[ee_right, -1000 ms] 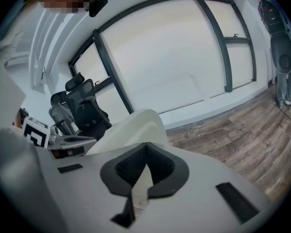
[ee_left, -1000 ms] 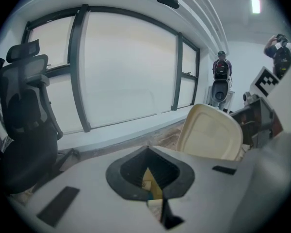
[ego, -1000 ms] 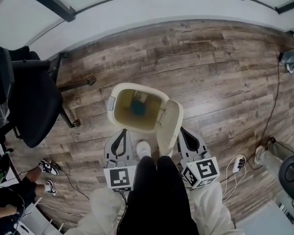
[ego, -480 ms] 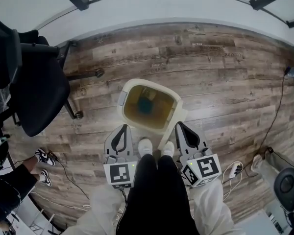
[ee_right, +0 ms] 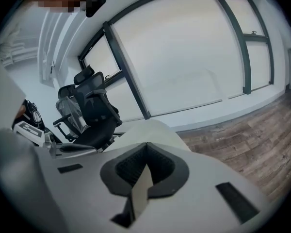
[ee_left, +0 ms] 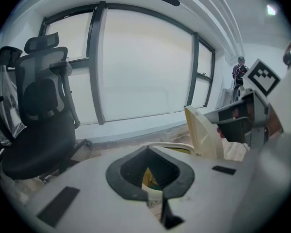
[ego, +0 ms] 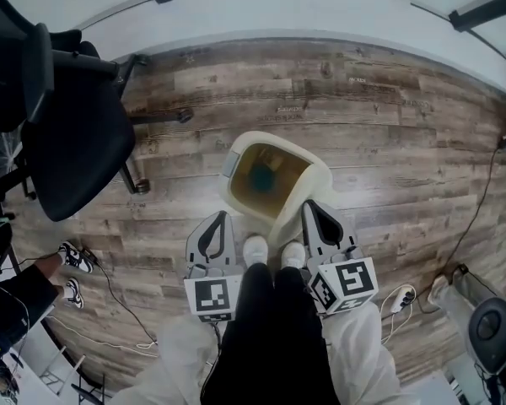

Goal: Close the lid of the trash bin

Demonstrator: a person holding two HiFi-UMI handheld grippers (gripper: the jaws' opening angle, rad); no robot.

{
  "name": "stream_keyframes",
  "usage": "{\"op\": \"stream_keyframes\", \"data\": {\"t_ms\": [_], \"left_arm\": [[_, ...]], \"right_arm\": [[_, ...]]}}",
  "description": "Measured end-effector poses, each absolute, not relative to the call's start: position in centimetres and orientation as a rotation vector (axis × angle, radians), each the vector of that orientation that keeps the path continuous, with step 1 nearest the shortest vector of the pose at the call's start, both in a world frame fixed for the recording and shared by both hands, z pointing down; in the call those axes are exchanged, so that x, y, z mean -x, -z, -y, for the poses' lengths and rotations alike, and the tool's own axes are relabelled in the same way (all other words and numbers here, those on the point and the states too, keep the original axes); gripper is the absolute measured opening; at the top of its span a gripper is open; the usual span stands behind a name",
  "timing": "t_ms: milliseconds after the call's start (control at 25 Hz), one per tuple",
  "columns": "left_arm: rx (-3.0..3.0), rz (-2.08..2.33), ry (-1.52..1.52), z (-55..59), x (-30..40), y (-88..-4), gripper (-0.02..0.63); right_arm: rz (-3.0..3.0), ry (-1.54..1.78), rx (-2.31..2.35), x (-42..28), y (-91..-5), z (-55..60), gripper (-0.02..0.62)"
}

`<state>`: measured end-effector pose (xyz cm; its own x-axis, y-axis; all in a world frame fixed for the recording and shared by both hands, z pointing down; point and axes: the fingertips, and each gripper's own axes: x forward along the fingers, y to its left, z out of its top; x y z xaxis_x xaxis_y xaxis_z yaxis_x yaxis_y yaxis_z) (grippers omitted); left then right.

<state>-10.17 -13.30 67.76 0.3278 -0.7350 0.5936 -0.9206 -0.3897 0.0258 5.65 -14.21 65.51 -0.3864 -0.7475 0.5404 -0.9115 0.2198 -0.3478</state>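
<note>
Okay, trash bin (ego: pixel 236 165) sits on the wood floor (ego: pixel 388 142) right in front of the person's shoes (ego: pixel 255 250), mouth open and facing up, something dark teal down inside. Lid (ego: pixel 309 197) is raised, standing on edge along the bin's right side, its long edge running from the far right corner back toward the shoes. Right gripper (ego: pixel 312 209) is right at that lid. In the right gripper view the jaws are pinched together on a thin cream edge, with the lid's broad cream face (ee_right: pixel 155 130) running on ahead of them, so it reads as clamped on the lid. Left gripper (ego: pixel 219 219) is just beside the bin's near left corner, not touching it as far as I can tell. Its jaws are together with nothing held; the bin's yellowish inside only shows through the gap behind the pads. Key relation: the opening lies to the left of the upright lid, so the lid likely has to swing leftward and down over the mouth. The right gripper is the nearer one and already has it. Black office chair (ego: pixel 67 142) is well apart on the left, no obstacle.
</note>
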Motion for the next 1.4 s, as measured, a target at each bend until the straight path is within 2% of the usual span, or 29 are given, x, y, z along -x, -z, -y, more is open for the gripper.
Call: {"op": "stream_keyframes", "data": {"t_ms": [560, 1400], "left_arm": [[-2.140, 1.519, -0.691, 12.7, 14.1, -69.3, 0.008], [-2.055, 1.531, -0.709, 12.9, 16.8, -72.7, 0.008]], "right_arm": [[2.193, -0.796, -1.412, -0.7, -69.6, 16.8, 0.023], [2.093, -0.826, -1.253, 3.0, -77.8, 18.5, 0.023]]}}
